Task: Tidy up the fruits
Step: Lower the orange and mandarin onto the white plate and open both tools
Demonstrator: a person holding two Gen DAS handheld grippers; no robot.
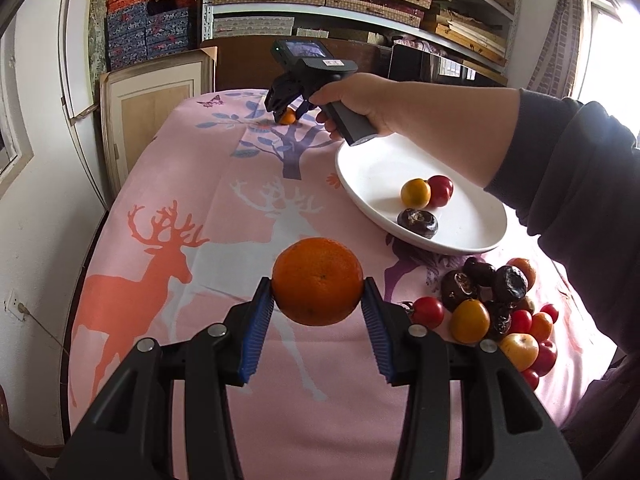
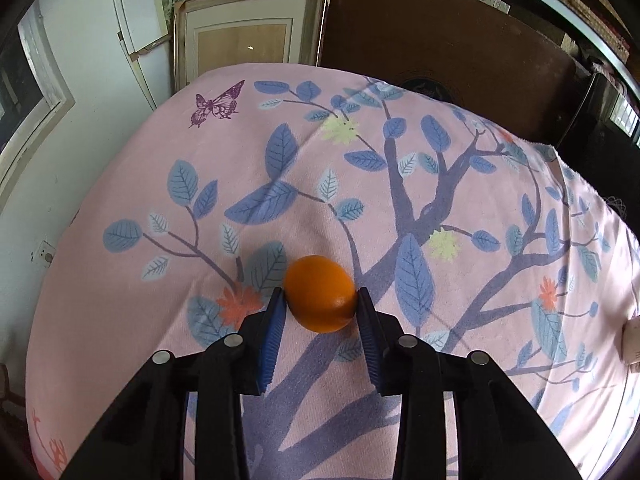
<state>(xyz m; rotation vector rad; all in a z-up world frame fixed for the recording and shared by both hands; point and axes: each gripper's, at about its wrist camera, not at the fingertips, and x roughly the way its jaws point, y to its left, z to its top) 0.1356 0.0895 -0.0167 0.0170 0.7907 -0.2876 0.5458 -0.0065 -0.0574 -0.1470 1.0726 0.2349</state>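
My left gripper (image 1: 318,292) is shut on a large orange (image 1: 318,280) and holds it above the pink tablecloth. My right gripper (image 2: 321,300) is shut on a smaller orange (image 2: 320,294) low over the cloth at the far end of the table; it also shows in the left wrist view (image 1: 286,110) with that small orange (image 1: 287,117). A white plate (image 1: 372,160) at the right holds a yellow-orange fruit (image 1: 416,193), a red fruit (image 1: 440,190) and a dark wrinkled fruit (image 1: 417,223). A pile of mixed fruits (image 1: 496,312) lies on the cloth near the plate.
The pink cloth with deer and tree prints (image 1: 200,200) covers the table. A framed panel (image 1: 156,100) and white boards lean beyond the table's far left edge. Shelves of boxes (image 1: 360,0) stand behind. The person's right arm (image 1: 520,152) reaches over the plate.
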